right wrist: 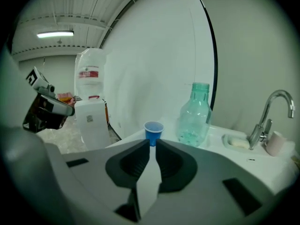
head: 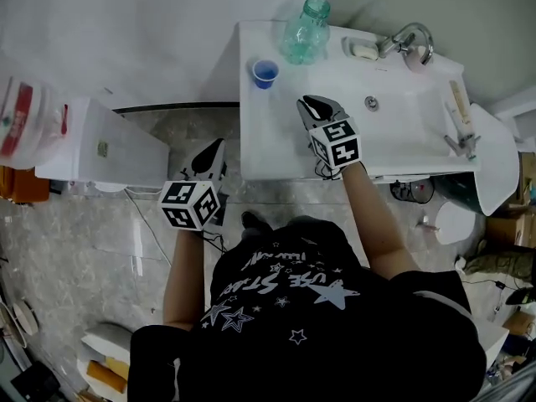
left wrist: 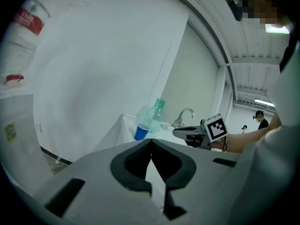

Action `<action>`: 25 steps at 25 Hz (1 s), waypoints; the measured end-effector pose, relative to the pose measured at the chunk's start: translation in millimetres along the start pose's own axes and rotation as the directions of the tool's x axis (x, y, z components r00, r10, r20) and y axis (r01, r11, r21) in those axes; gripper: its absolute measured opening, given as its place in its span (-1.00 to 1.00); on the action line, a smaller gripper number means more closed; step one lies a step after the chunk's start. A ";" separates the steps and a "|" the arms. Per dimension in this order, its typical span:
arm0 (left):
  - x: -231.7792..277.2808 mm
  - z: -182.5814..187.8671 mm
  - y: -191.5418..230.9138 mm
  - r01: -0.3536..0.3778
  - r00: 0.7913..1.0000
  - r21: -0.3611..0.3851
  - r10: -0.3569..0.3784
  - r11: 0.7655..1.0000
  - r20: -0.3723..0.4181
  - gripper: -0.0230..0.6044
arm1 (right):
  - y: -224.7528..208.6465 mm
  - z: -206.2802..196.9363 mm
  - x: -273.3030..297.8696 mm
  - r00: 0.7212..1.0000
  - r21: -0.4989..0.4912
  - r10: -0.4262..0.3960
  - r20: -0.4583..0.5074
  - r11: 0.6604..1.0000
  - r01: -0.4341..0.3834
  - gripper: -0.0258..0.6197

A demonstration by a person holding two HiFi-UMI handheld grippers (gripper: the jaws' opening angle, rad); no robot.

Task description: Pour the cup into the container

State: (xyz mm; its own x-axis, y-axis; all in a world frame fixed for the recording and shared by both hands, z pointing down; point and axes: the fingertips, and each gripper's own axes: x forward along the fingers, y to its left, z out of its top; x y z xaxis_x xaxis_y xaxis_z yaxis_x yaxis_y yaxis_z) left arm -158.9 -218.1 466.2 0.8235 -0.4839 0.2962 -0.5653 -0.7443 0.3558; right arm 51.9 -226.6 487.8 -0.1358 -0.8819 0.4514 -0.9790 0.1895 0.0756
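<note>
A small blue cup (head: 265,73) stands upright near the back left corner of the white sink counter (head: 268,132). A clear green plastic bottle (head: 306,32) with no cap stands just right of it, apart from it. My right gripper (head: 311,103) hovers over the counter in front of the cup; in the right gripper view the cup (right wrist: 153,132) shows just past the jaws (right wrist: 153,142), which stand a narrow slit apart with nothing between them. My left gripper (head: 216,146) hangs over the floor left of the counter, its jaw tips touching (left wrist: 151,142), empty. The cup (left wrist: 141,131) and the bottle (left wrist: 154,114) lie far ahead of it.
A faucet (head: 410,36), a soap dish (head: 363,50) and the basin (head: 394,115) take up the counter's right half. A white water dispenser (head: 100,145) with a jug on top stands on the floor to the left. A wall runs behind the counter.
</note>
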 end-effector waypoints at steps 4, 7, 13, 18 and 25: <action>9.3 -5.0 -23.5 0.017 1.000 0.008 -0.017 1.000 -0.014 -0.90 | -7.0 2.2 -20.8 0.999 0.018 -0.010 0.041 1.000 0.009 -0.90; 17.9 -11.0 -41.3 0.020 0.999 0.015 -0.020 1.000 -0.029 -0.90 | -12.2 -0.3 -39.0 0.999 0.024 0.002 0.051 1.000 -0.003 -0.90; 30.6 -16.2 -82.0 0.008 1.000 0.024 -0.007 1.000 -0.025 -0.90 | -26.1 -2.7 -81.2 0.996 -0.031 0.032 0.084 0.999 -0.029 -0.90; 35.2 -21.8 -121.5 0.002 1.000 0.034 -0.002 0.999 -0.015 -0.90 | -41.1 -8.1 -119.9 0.993 -0.042 0.049 0.109 0.998 -0.045 -0.90; 41.3 -37.6 -176.5 -0.001 1.000 0.051 0.002 0.999 -0.010 -0.90 | -64.1 -32.5 -171.1 0.992 -0.064 0.057 0.115 0.997 -0.050 -0.90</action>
State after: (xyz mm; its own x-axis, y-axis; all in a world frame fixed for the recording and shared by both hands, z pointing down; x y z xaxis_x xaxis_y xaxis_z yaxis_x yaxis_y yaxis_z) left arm -26.9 -89.5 449.0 0.8219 -0.4807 0.3056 -0.5632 -0.7660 0.3099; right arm 142.8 -73.8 434.7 -0.2084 -0.9135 0.3495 -0.9592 0.2607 0.1092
